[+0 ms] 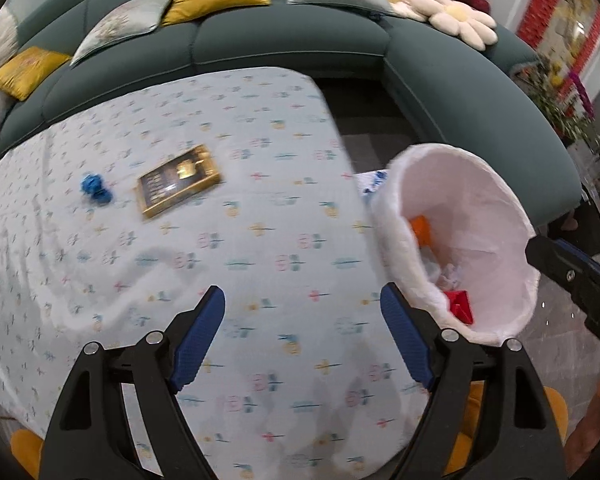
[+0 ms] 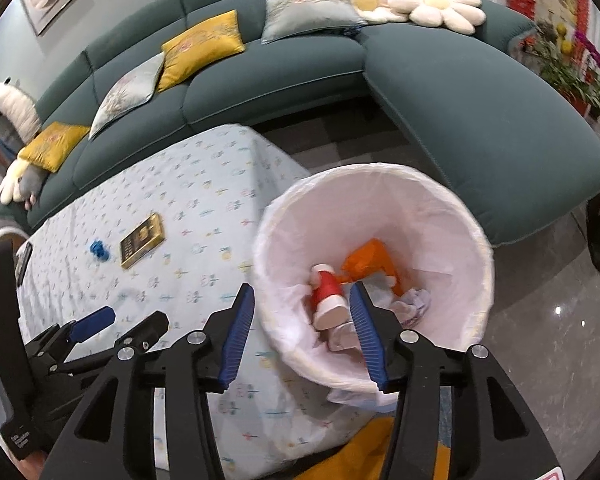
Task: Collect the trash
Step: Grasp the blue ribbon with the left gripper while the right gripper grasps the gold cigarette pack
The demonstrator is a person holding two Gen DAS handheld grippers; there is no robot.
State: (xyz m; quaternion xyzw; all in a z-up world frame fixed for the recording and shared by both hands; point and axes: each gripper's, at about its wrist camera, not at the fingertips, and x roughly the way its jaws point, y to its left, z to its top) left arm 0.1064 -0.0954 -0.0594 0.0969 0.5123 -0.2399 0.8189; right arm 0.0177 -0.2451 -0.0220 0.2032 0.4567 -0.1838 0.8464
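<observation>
A white-lined trash bin (image 2: 452,216) stands beside the table's right edge; it also shows in the left wrist view (image 1: 480,184). Inside lie a red-and-white cup (image 2: 327,294), orange trash (image 2: 370,260) and crumpled paper (image 2: 414,302). A blue crumpled scrap (image 1: 95,188) and a gold-edged dark box (image 1: 179,180) lie on the table with the patterned cloth (image 1: 260,240); in the right wrist view the scrap (image 2: 98,249) and the box (image 2: 142,240) show too. My left gripper (image 1: 302,336) is open and empty over the table. My right gripper (image 2: 302,334) is open and empty at the bin's near rim.
A dark green sofa (image 1: 292,40) with yellow and grey cushions curves behind and to the right of the table. Flower-shaped pillows (image 2: 404,0) lie on its back. Glossy floor (image 2: 540,340) lies right of the bin. The left gripper (image 2: 92,326) shows at lower left in the right wrist view.
</observation>
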